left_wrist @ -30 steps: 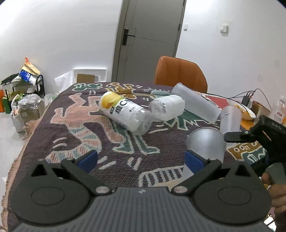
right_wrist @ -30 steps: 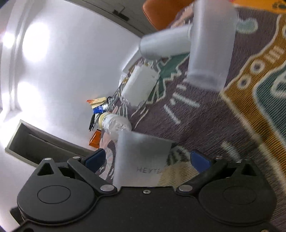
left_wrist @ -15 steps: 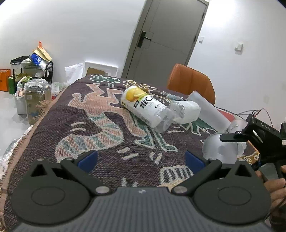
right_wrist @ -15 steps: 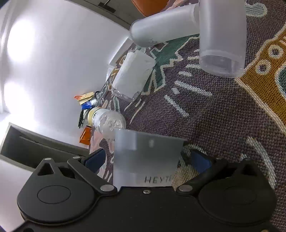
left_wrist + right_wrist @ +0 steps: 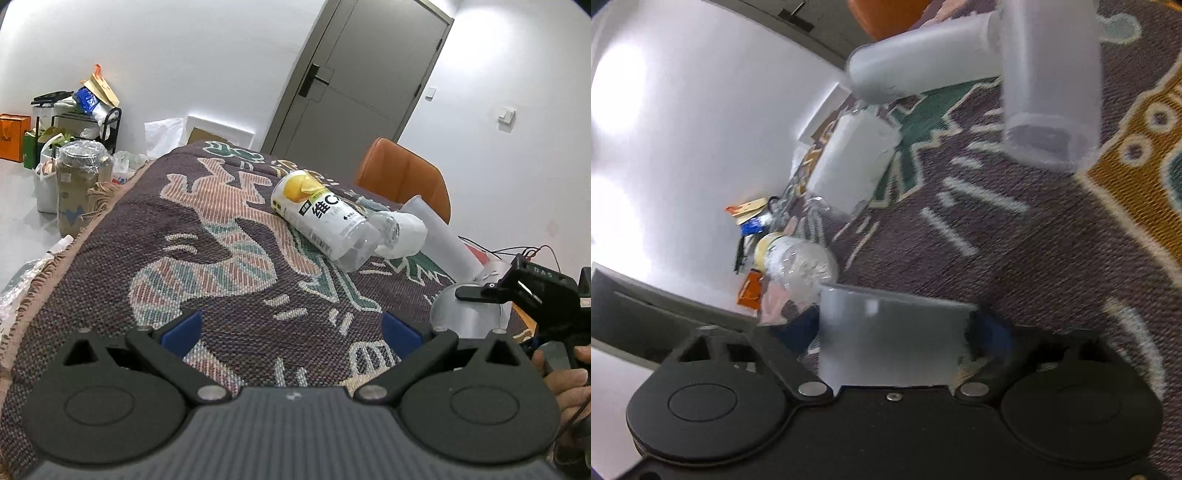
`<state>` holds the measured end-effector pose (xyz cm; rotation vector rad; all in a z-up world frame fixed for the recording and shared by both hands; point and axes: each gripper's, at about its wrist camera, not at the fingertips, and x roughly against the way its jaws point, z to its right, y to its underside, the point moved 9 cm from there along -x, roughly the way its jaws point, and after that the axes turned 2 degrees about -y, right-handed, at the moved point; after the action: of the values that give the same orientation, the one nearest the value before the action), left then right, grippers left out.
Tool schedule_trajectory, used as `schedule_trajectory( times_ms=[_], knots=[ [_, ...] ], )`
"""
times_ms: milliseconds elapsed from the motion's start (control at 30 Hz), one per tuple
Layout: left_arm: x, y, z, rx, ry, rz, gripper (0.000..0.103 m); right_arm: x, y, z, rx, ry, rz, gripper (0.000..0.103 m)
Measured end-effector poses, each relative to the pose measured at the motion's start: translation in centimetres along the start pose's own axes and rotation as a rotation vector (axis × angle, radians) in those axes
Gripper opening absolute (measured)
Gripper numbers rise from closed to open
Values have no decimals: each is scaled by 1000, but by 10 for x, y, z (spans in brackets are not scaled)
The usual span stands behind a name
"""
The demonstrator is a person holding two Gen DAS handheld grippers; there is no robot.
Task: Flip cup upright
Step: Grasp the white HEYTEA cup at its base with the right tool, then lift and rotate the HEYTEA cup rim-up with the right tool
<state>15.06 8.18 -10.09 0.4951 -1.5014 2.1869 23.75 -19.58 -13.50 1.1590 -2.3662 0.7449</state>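
A frosted translucent plastic cup (image 5: 890, 332) is clamped between the closed jaws of the right gripper (image 5: 897, 328), low over the patterned woven cloth (image 5: 229, 266) covering the bench; whether it touches the cloth cannot be told. The left gripper (image 5: 291, 326) is held with its jaws spread wide and nothing between them. A clear plastic bottle with a lemon label (image 5: 321, 218) lies on its side farther back.
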Motion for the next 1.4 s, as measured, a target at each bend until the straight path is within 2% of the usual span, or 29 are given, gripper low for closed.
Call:
schedule_trajectory(
  times_ms=[133, 300, 433, 733, 967, 1200, 1400],
  knots=[
    [3, -2, 5, -16, -2, 3, 103, 8, -1, 7, -33, -38, 2, 75],
    [9, -5, 18, -42, 2, 23, 103, 29, -4, -1, 46, -64, 65, 75],
    [11, -7, 28, -57, 6, 32, 103, 47, -8, -16, 159, -68, 134, 75],
    [18, -8, 35, -64, 7, 47, 103, 84, -10, -59, 536, 36, 369, 75],
    [27, -8, 25, -36, 3, 70, 103, 91, -3, -88, 741, 83, 467, 75],
    [31, -4, 10, 4, -13, 69, 103, 87, 11, -103, 870, 133, 484, 75],
    [32, 0, 5, 23, -10, 67, 103, 72, 33, -105, 947, 152, 405, 75]
  ],
)
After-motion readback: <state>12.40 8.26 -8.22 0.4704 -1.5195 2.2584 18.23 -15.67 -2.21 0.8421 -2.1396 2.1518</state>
